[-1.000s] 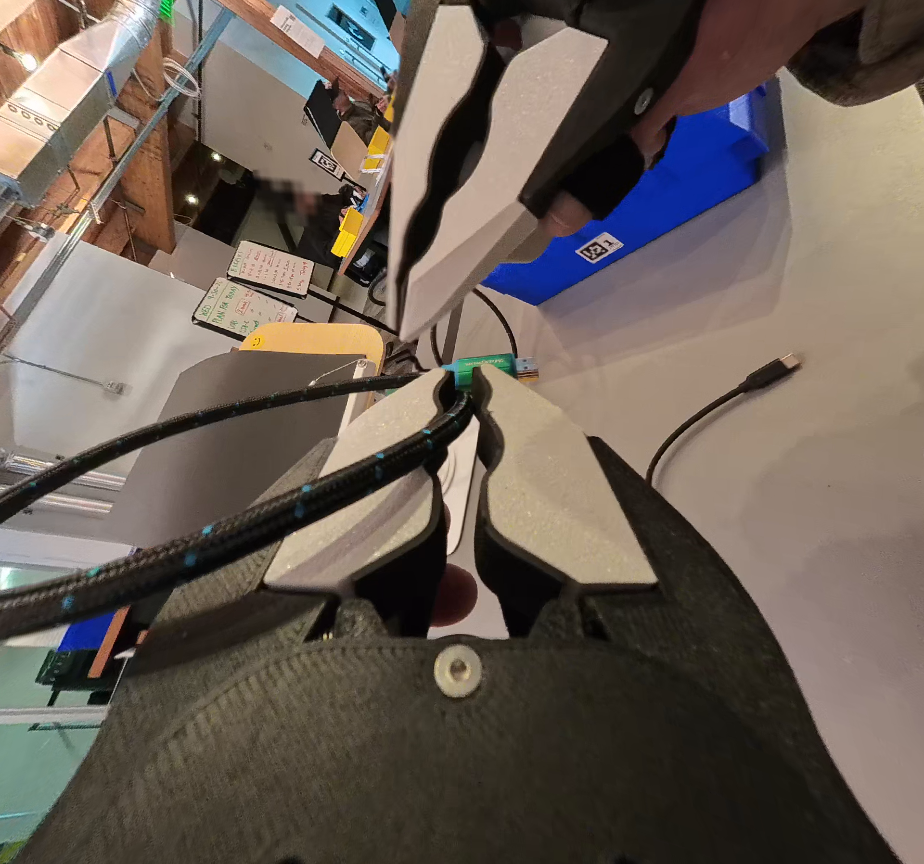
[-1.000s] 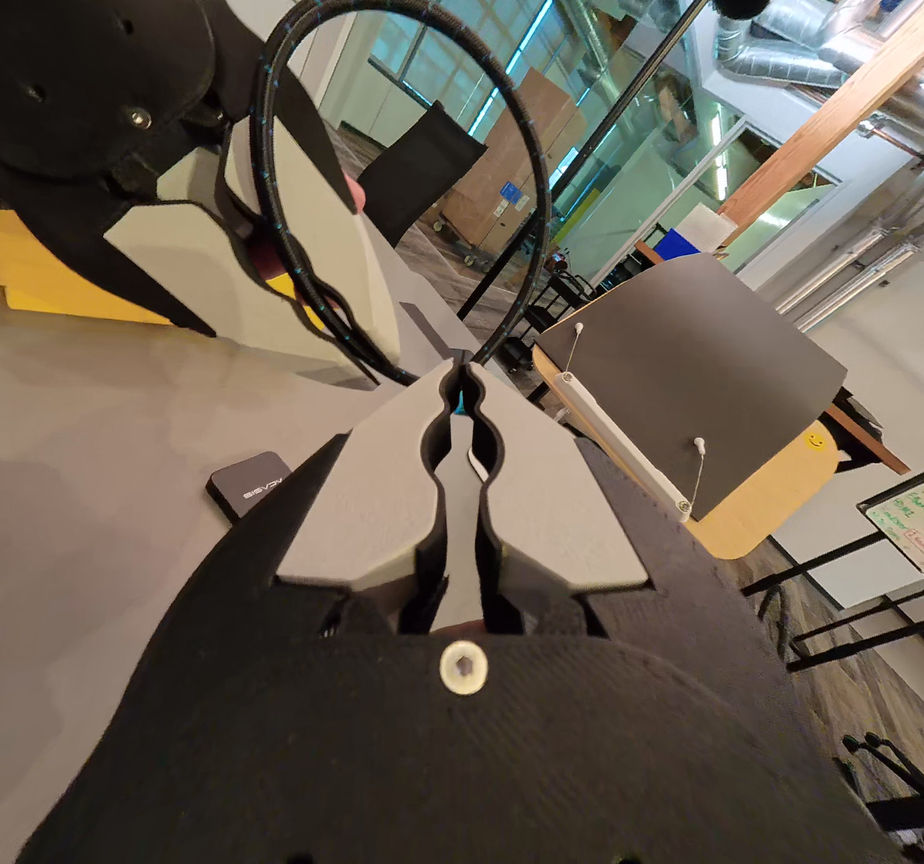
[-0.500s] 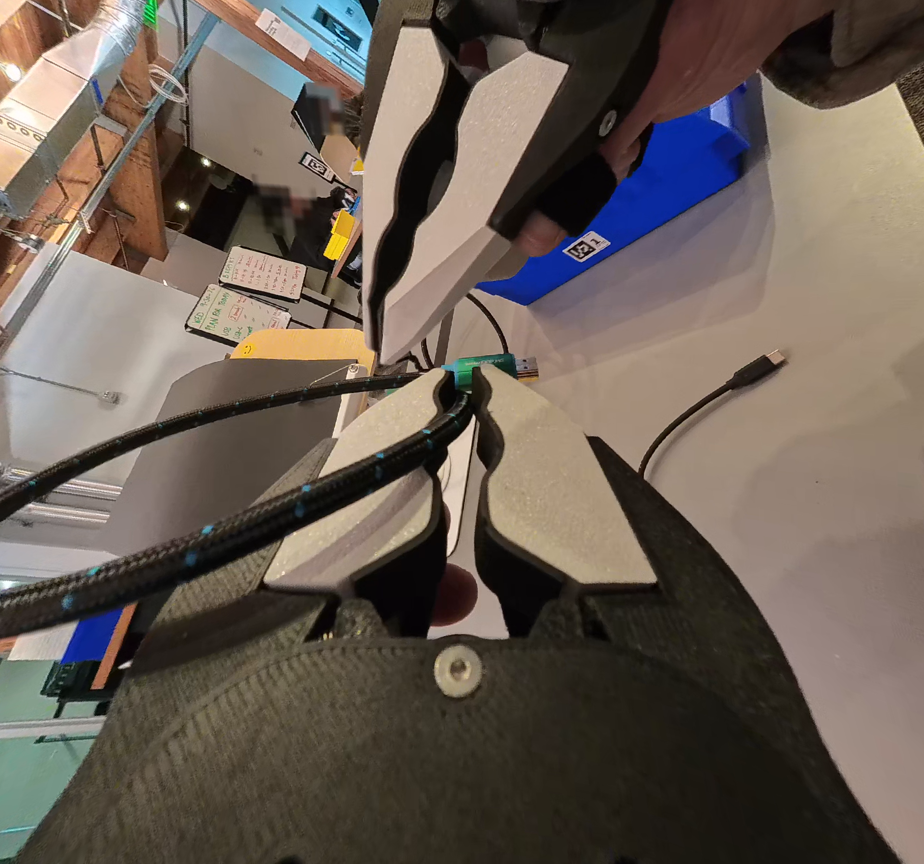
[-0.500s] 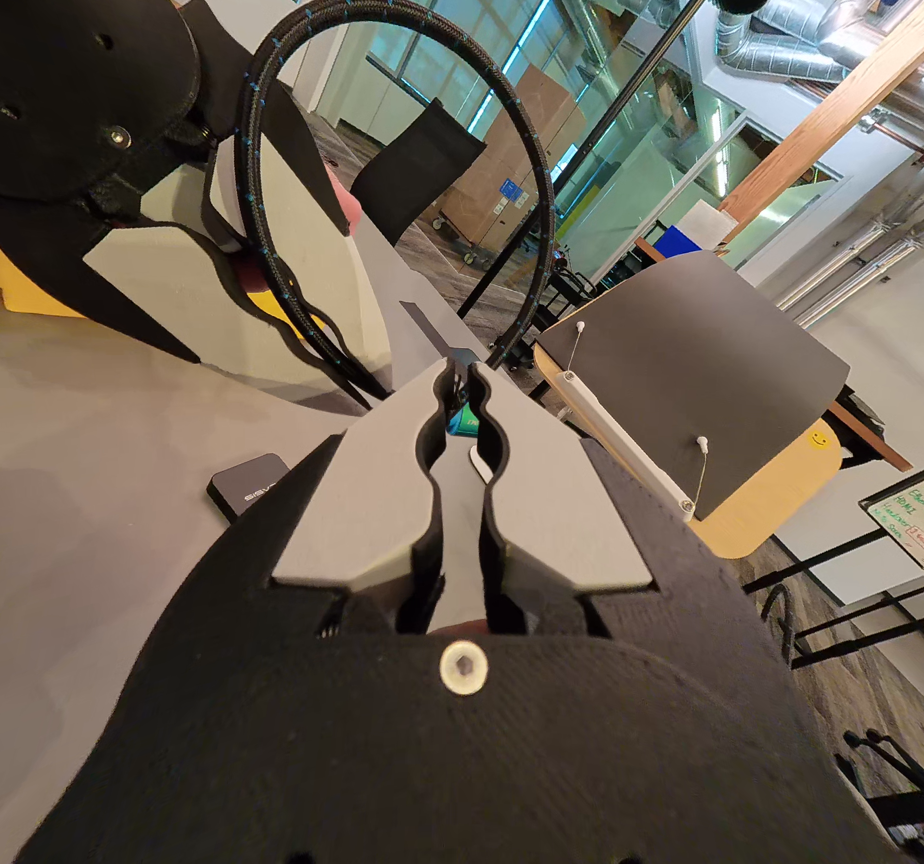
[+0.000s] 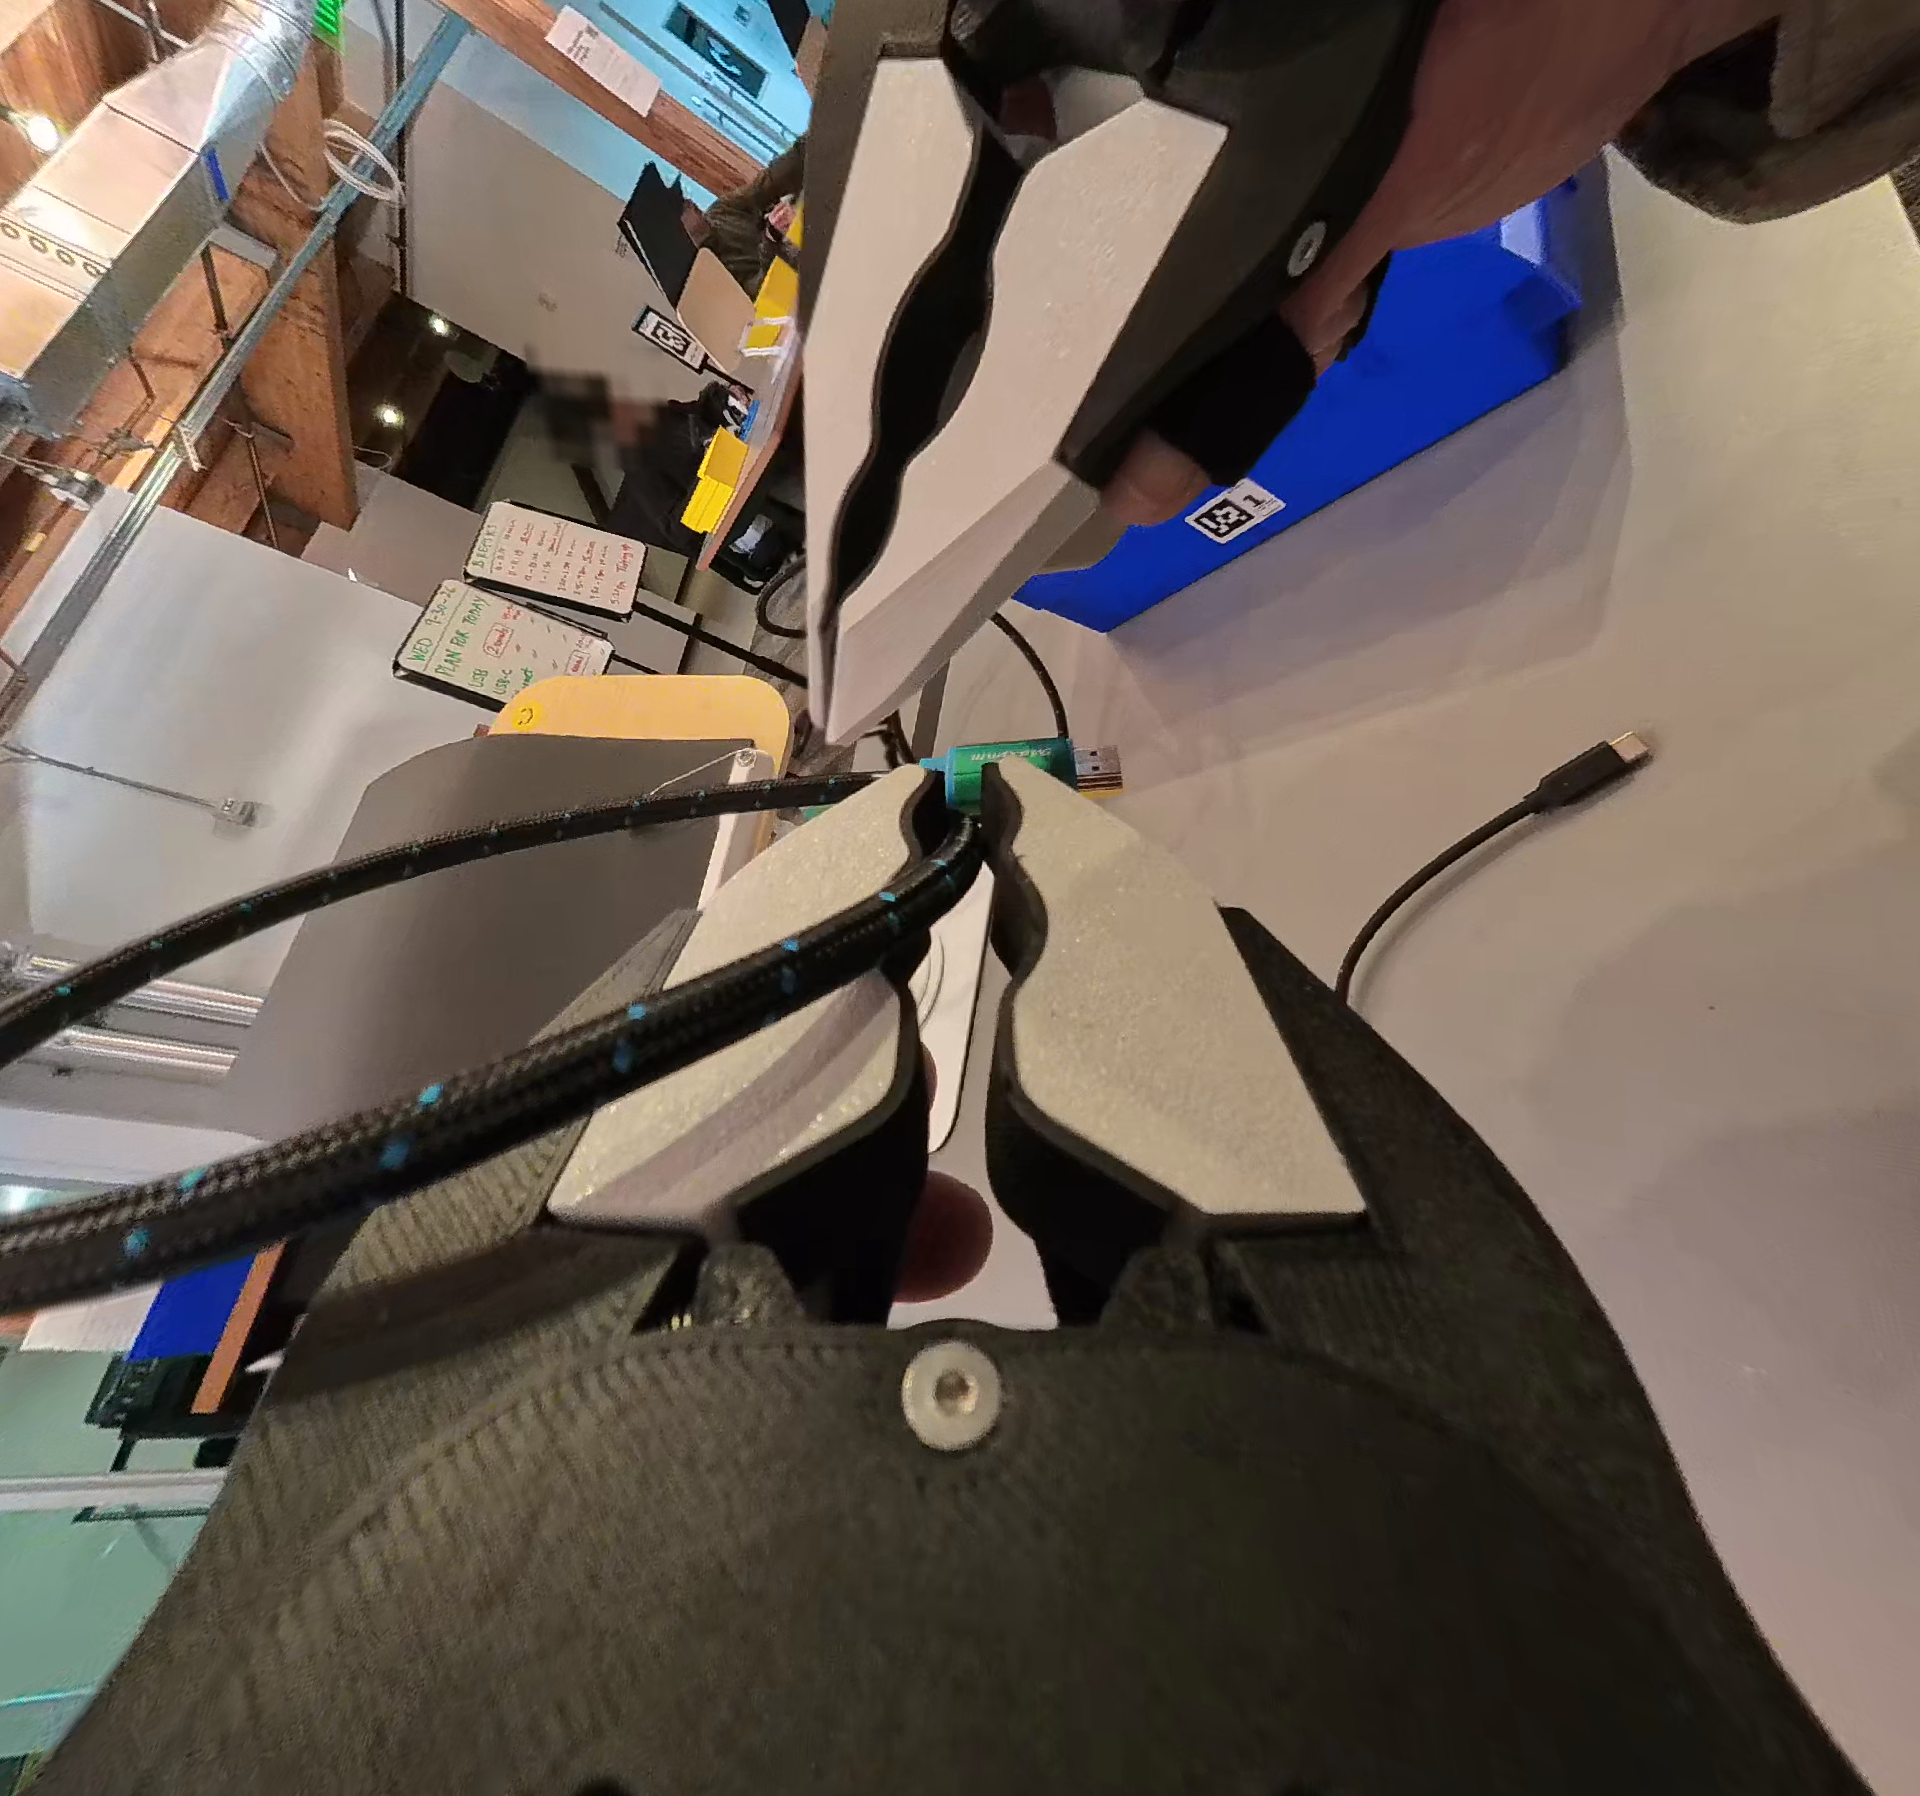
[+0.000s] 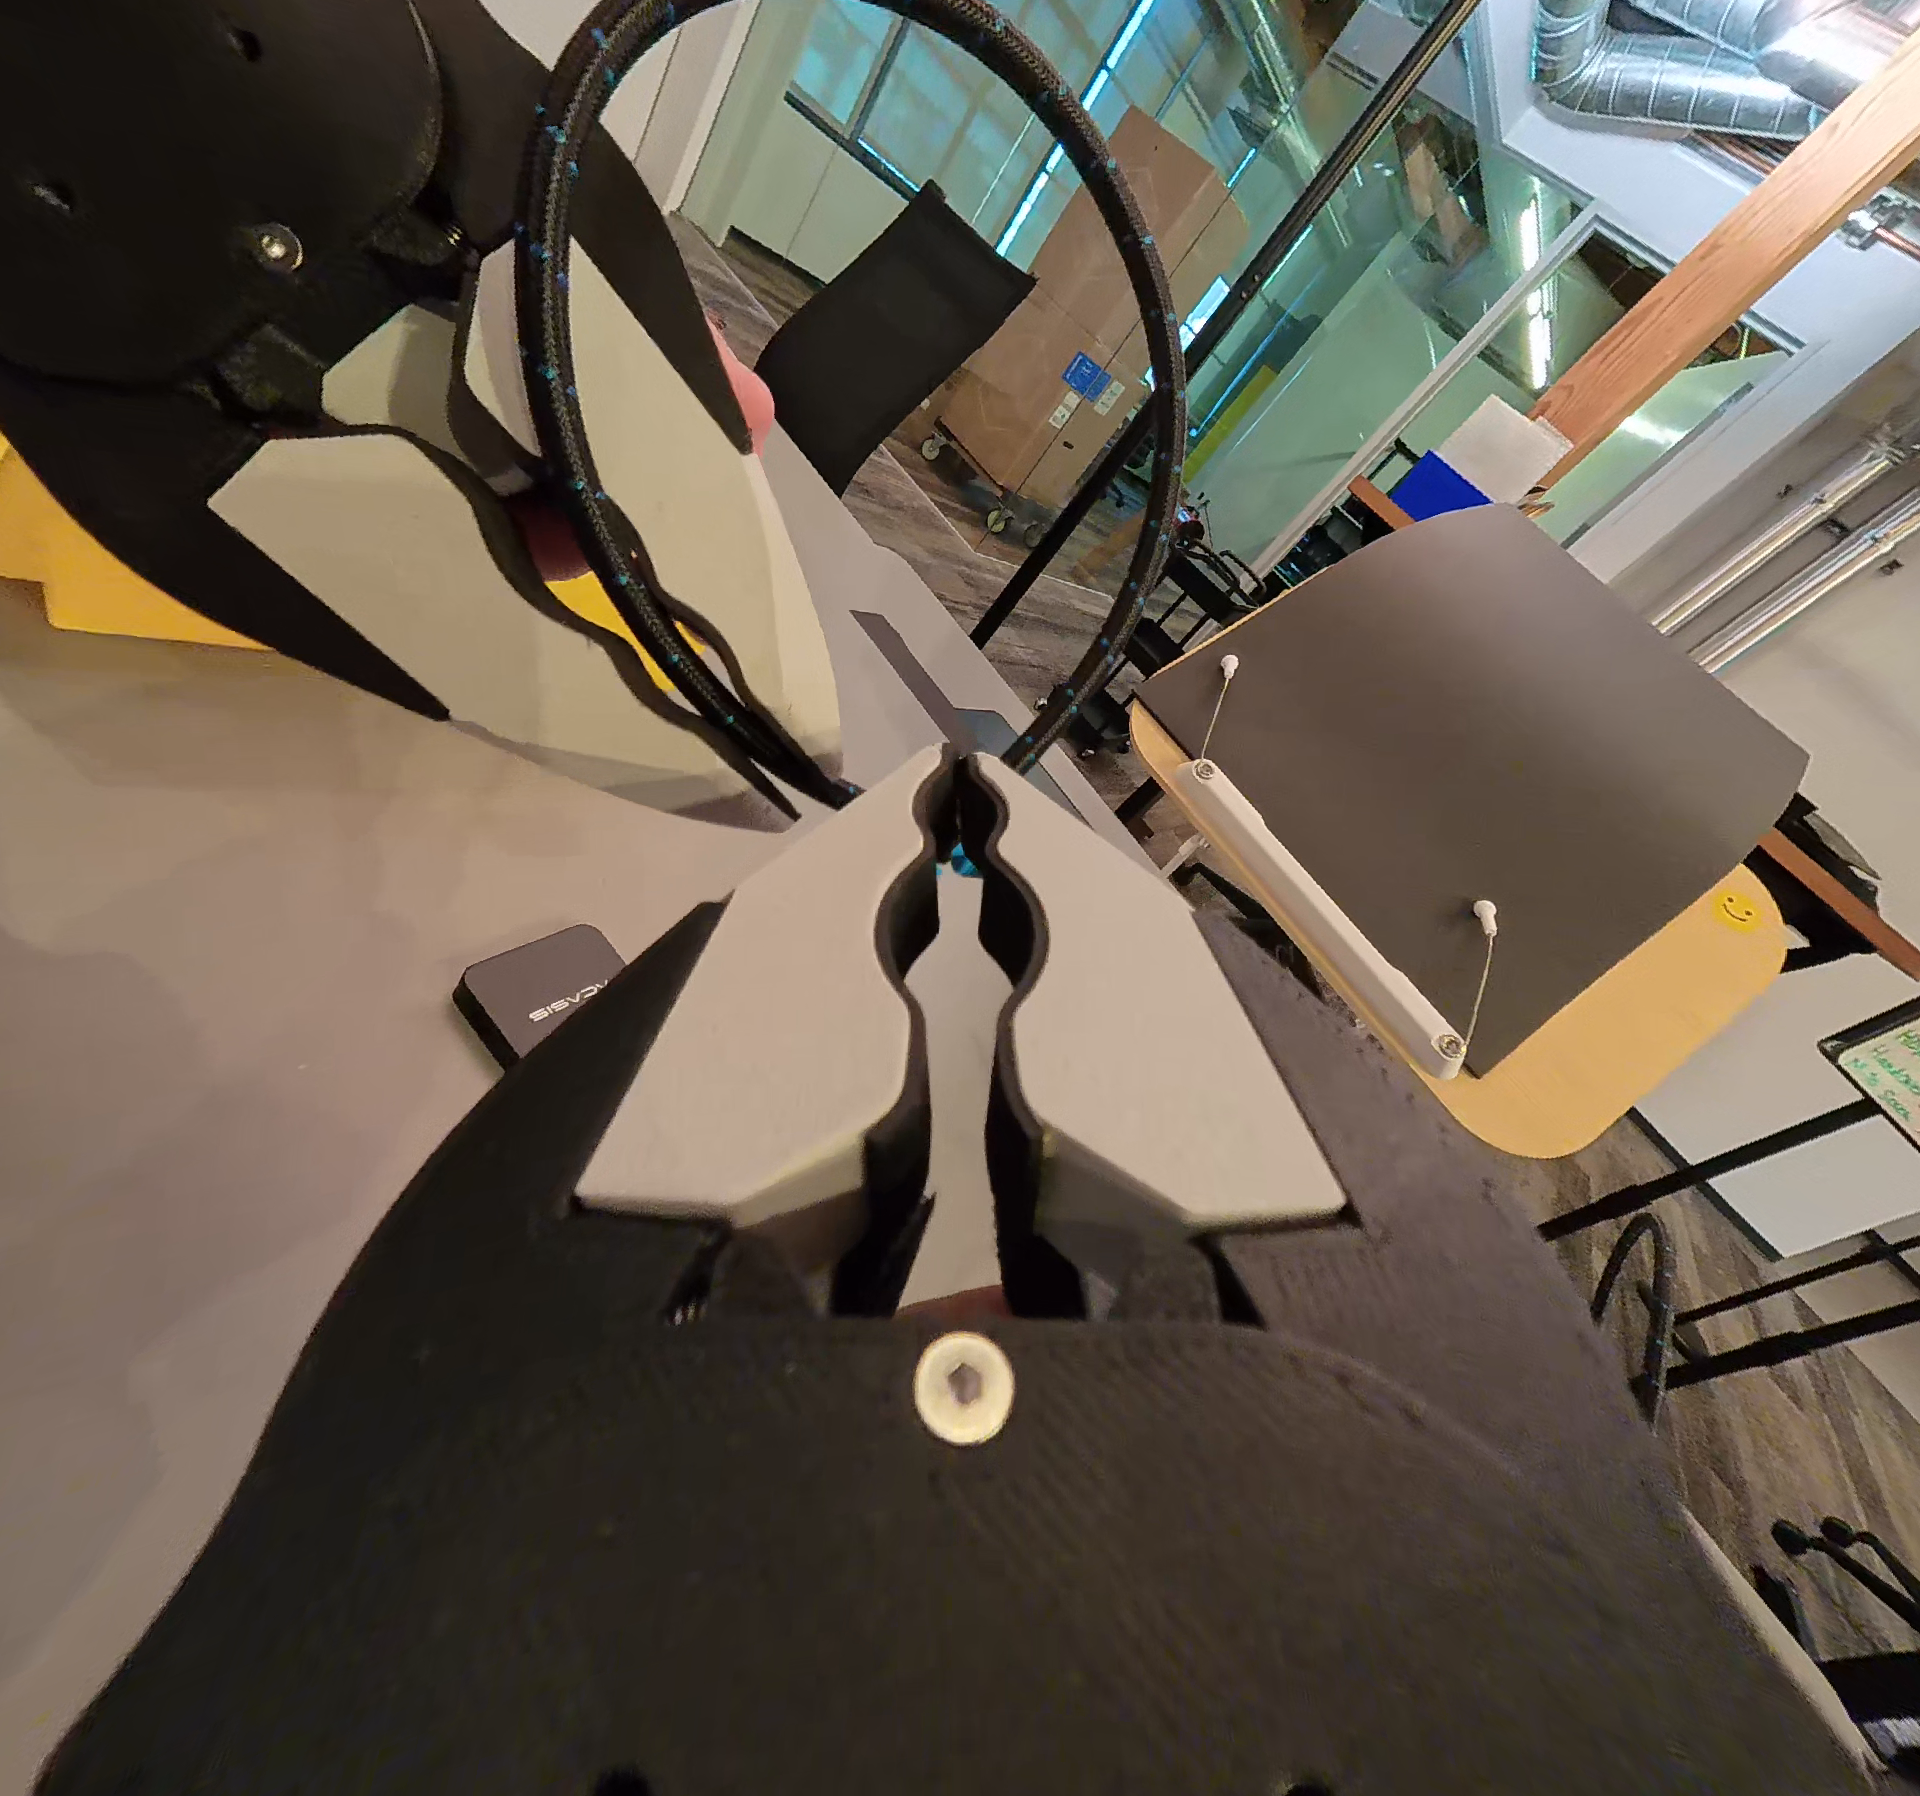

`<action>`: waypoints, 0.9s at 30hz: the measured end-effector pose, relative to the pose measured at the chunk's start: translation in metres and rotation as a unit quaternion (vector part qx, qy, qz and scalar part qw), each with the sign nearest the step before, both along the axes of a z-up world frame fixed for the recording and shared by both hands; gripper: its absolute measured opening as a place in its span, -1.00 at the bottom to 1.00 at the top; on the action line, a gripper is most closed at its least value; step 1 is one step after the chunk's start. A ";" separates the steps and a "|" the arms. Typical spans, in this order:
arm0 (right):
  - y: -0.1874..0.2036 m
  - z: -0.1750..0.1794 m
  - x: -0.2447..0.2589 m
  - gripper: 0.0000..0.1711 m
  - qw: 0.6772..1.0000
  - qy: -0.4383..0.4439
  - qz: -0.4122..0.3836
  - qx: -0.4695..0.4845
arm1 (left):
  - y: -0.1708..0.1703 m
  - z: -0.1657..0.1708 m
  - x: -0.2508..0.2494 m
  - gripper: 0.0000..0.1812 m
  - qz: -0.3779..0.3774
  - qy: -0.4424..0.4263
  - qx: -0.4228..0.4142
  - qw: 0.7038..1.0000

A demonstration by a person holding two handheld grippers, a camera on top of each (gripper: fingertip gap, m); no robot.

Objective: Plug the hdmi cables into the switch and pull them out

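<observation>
Fingers of the right gripper [image 6: 958, 778] are closing back on the braided HDMI cable [image 6: 1143, 312], while the left gripper [image 5: 961, 790] keeps clamping the teal plug [image 5: 1003, 761] at its tips; the switch [image 6: 540, 990] is lying left, unplugged.

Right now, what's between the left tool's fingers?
The left tool is pinched on the braided HDMI cable just behind its green plug, which sticks out past the fingertips with its metal end bare. The gripped stretch itself is covered by the fingers.
</observation>
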State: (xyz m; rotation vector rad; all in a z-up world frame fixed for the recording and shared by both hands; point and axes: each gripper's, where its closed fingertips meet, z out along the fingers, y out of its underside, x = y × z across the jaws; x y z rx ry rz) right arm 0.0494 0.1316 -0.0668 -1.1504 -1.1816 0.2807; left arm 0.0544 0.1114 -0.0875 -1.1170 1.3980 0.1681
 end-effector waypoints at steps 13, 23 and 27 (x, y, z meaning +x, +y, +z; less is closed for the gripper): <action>0.003 0.003 0.005 -1.00 1.000 0.015 -0.003 -0.012 | 0.002 0.007 -0.005 -0.94 0.004 -0.019 -0.003 1.000; 0.014 0.016 0.017 -1.00 0.971 0.173 0.036 -0.164 | 0.001 0.017 -0.005 -0.94 0.004 -0.037 0.015 0.999; 0.008 0.019 0.014 -1.00 0.974 0.170 0.047 -0.146 | 0.001 0.016 -0.005 -0.93 0.005 -0.034 0.014 0.999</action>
